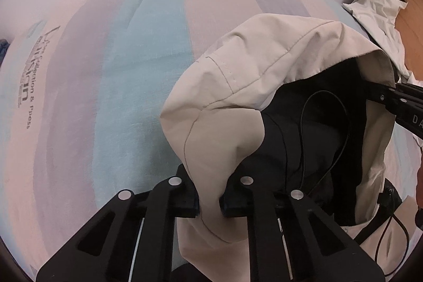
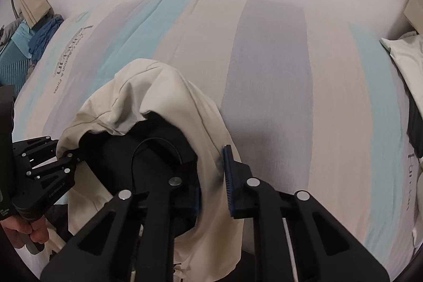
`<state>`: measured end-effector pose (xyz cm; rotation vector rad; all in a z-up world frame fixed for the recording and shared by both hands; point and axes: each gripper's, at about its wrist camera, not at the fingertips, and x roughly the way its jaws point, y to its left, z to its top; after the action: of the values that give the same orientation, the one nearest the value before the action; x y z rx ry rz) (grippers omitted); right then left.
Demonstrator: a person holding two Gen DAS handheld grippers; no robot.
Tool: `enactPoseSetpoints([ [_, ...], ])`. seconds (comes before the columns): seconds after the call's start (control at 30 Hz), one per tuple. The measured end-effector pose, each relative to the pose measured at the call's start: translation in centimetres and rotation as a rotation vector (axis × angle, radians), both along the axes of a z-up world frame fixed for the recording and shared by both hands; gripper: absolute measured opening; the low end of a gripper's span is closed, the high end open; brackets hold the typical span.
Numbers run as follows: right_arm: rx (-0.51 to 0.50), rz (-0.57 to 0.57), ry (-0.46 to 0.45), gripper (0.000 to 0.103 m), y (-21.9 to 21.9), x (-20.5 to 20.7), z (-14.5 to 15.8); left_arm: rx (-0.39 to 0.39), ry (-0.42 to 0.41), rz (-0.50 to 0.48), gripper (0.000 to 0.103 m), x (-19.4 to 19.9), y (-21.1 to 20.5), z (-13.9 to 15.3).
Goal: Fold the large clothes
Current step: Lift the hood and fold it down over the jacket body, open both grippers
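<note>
both tongs (image 1: 208,202) (image 2: 212,184) pinching hood (image 1: 238,75)

A home bedroom: striped bedsheet (image 2: 267,75), pillow (image 2: 408,57).

**Bed mostly open ahead; jacket bulk and side clutter block edges**

Striped bed (image 2: 267,75) lies flat and bare ahead of both grippers, wide room to pass across the middle and toward the wall. Beige jacket (image 1: 238,75) bunches up between the left gripper (image 1: 208,202) and right gripper (image 2: 212,192), blocking the gap between them; its black lining and a thin black cord loop (image 1: 325,134) hang in the opening. Pale garment (image 1: 375,17) crowds the bed's right edge. Blue clothes pile (image 2: 43,36) sits off the left edge.
</note>
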<state>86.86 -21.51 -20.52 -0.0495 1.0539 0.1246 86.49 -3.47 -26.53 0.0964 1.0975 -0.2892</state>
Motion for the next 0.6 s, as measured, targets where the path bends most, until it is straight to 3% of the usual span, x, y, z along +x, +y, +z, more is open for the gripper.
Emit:
enactPoseSetpoints([
  [0.3, 0.029, 0.002, -0.034, 0.008, -0.6, -1.6, 1.5, -0.015, -0.033, 0.016, 0.006, -1.1, 0.7, 1.5],
  [0.6, 0.058, 0.011, -0.11, 0.008, -1.8, -5.4, 5.9, -0.07, -0.147, 0.049, 0.005, -5.1, 1.4, 6.4],
])
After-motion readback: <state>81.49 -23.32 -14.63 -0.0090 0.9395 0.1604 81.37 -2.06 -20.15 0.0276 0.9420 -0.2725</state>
